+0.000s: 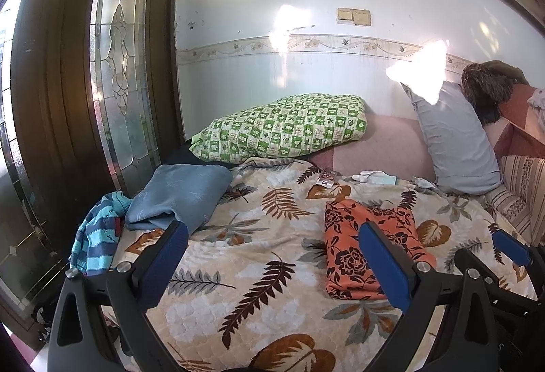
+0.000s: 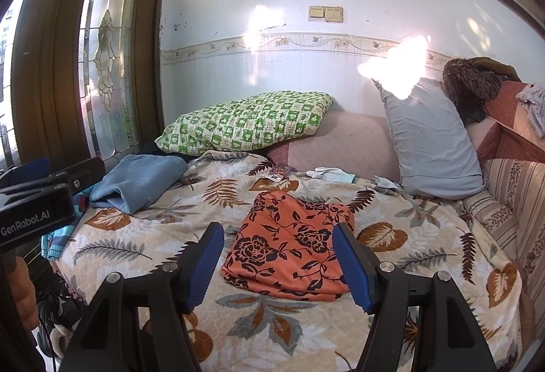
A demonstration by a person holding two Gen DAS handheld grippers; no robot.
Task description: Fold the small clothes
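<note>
Left wrist view: left gripper (image 1: 276,264) spread wide above the bed (image 1: 272,304), nothing between its 2 blue-padded fingers (image 1: 163,264). Folded orange floral garment (image 1: 344,252) flat on the leaf-print blanket, partly behind the right-hand finger. Folded blue cloth (image 1: 180,196) at the blanket's left edge, touching a striped blue garment (image 1: 98,235) hanging over the bed's side. Green checked pillow (image 1: 282,128) against the wall; grey pillow (image 1: 453,140) upright further right, with a dark furry item (image 1: 487,89) just above it. Small white items (image 1: 373,177) near the grey pillow's base, too small to identify. Part of the right gripper (image 1: 511,251) at the lower right edge; its state not readable here.

Right wrist view: right gripper (image 2: 282,261) spread wide, empty, with the orange floral garment (image 2: 293,246) framed between its fingers (image 2: 354,266) and lying on the bed (image 2: 238,331) beyond them. Folded blue cloth (image 2: 136,183) well apart to the left. Green checked pillow (image 2: 245,123) and grey pillow (image 2: 429,140) along the wall. Body of the left gripper (image 2: 51,188) entering at the left edge, marked "GenRobot.AI". Wooden door with leaded glass panel (image 2: 109,41) beside the bed.
</note>
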